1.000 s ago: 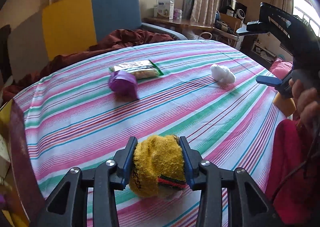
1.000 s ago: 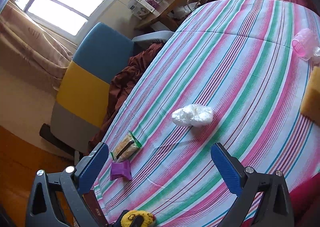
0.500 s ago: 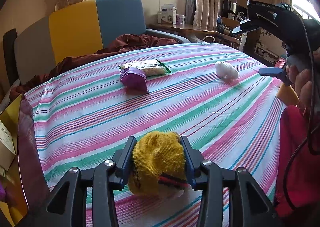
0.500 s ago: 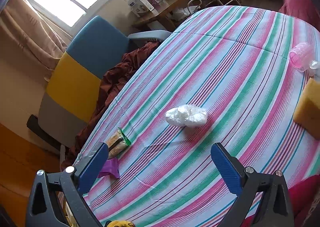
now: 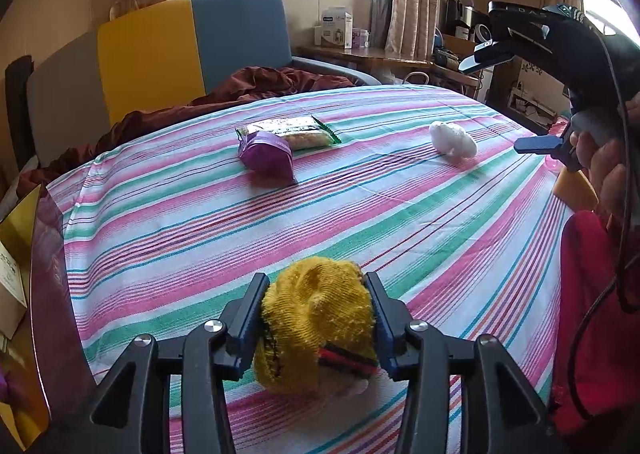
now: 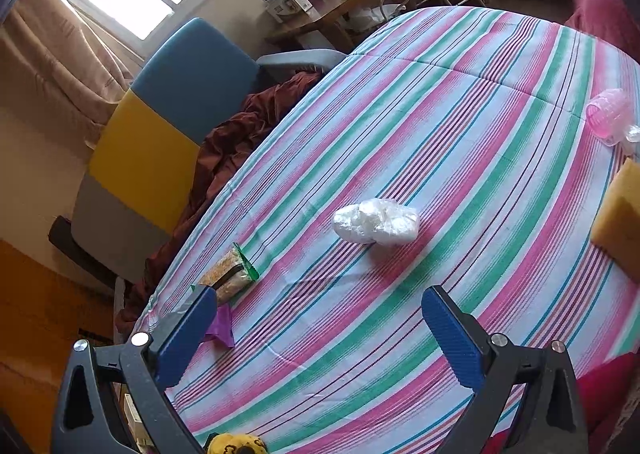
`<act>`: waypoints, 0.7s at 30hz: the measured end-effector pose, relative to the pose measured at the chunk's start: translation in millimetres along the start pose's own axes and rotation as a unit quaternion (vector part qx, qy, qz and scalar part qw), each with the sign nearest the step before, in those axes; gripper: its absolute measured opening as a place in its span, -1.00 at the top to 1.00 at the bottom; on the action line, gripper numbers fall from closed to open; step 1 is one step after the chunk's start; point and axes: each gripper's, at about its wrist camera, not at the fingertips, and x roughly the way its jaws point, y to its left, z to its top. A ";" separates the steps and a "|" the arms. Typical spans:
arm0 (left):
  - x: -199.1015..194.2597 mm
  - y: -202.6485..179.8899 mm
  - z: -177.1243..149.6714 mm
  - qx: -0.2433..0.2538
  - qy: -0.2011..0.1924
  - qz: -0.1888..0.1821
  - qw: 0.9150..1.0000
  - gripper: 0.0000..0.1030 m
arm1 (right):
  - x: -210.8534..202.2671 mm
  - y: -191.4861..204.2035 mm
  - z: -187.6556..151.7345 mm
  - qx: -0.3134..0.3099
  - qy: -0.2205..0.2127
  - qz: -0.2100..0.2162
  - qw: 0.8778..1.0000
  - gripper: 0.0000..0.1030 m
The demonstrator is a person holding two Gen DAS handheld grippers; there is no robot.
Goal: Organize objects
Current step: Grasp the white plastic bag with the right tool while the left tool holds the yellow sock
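My left gripper (image 5: 316, 304) is shut on a rolled yellow sock (image 5: 316, 318) with red and black bands, held just above the striped tablecloth (image 5: 360, 222) near its front edge. The sock's top also shows in the right wrist view (image 6: 236, 444). My right gripper (image 6: 320, 318) is open and empty, held high above the table; it also shows in the left wrist view (image 5: 532, 98). A purple packet (image 5: 266, 154), a green-edged snack pack (image 5: 292, 130) and a white plastic bundle (image 6: 376, 222) lie on the cloth.
A yellow sponge (image 6: 618, 222) and a pink ribbed cup (image 6: 608, 114) sit at the table's right edge. A yellow box (image 5: 20, 262) stands off the left edge. A blue, yellow and grey chair (image 5: 160, 54) with a maroon cloth (image 5: 256, 82) stands behind.
My left gripper has pulled back and lowered slightly with the sock still in it. My right gripper has tilted down and moved closer over the white bundle, still open.
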 end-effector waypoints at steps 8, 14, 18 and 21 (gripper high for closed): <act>-0.4 0.7 -0.5 0.000 -0.001 -0.001 1.000 0.07 | 7.2 2.9 -1.6 -0.008 0.016 -0.014 1.000 -1.00; -0.4 1.2 -0.9 -0.001 -0.002 -0.003 1.000 0.06 | 11.5 2.9 -3.1 -0.009 0.026 -0.026 0.999 -1.00; -0.1 2.1 -0.9 -0.004 -0.002 -0.006 1.000 0.06 | 14.5 4.4 -4.1 -0.013 0.031 -0.036 0.999 -1.00; 0.0 2.1 -1.0 -0.005 -0.002 -0.006 1.000 0.06 | 14.8 5.2 -5.2 -0.016 0.032 -0.041 0.999 -1.00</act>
